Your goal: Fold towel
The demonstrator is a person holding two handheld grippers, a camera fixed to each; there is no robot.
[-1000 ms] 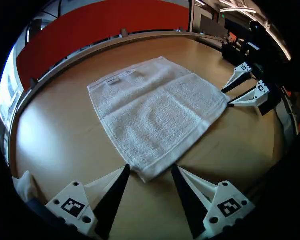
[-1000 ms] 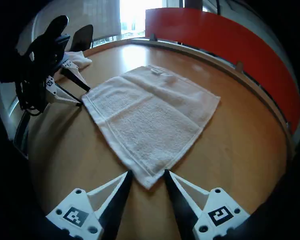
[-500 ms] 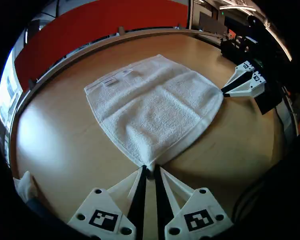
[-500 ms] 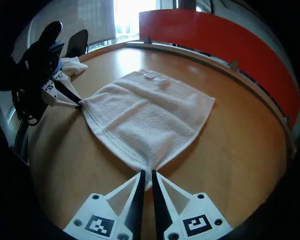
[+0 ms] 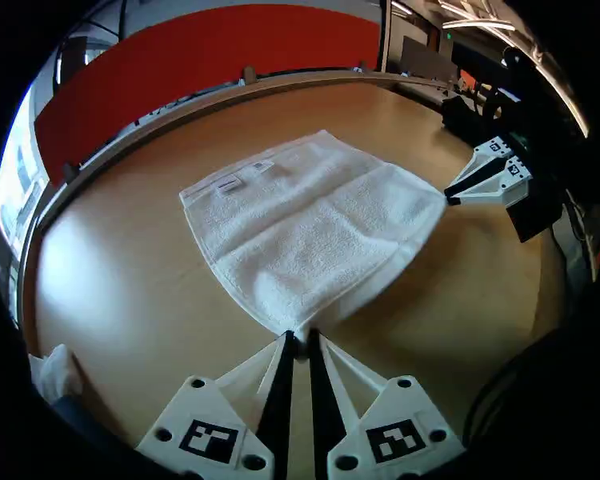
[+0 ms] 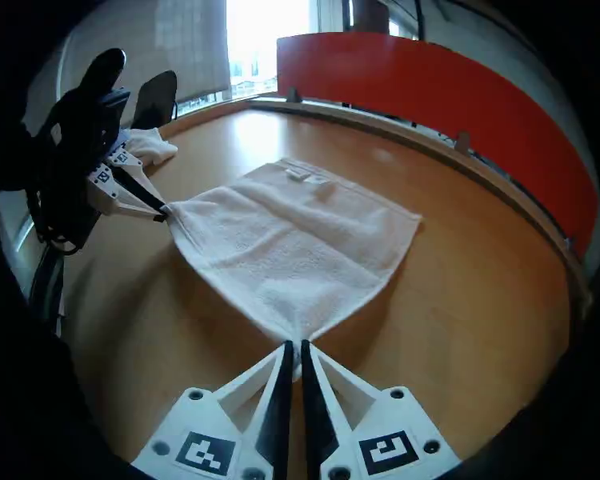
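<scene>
- The towel (image 5: 308,232) lies spread on the bench (image 5: 116,280), short of the red panel (image 5: 204,56) that runs along the far edge. The corner with the sewn label (image 5: 230,185) is on the side nearest the panel.
- No fold is laid over yet, as far as I can judge. A faint line crosses the middle of the cloth; I cannot tell whether it is a crease or the edge of a layer.
- The grasp looks done, since both corners on the side farthest from the red panel are pinched. That edge sags between them a little clear of the bench, with shadow beneath it, while the panel side rests flat.
- What is left, by my reading, is the fold proper: carrying the two held corners toward the red panel, laying them on the label edge, letting go, and any second fold.
- The left gripper (image 5: 298,336) is set low and nearly level, aimed toward the red panel. Its fingers are drawn almost together, with one towel corner nipped between the tips.
- The right gripper (image 6: 295,346) has the same low pose at the neighbouring corner. Its fingers are likewise narrow and clamp the cloth.
- In each view the other gripper reaches in from the side, its tips closed on its own corner. The two are set well apart along the edge away from the red panel.
- A small white cloth (image 6: 152,144) lies on the bench behind the left gripper, between it and the window end of the red panel.
</scene>
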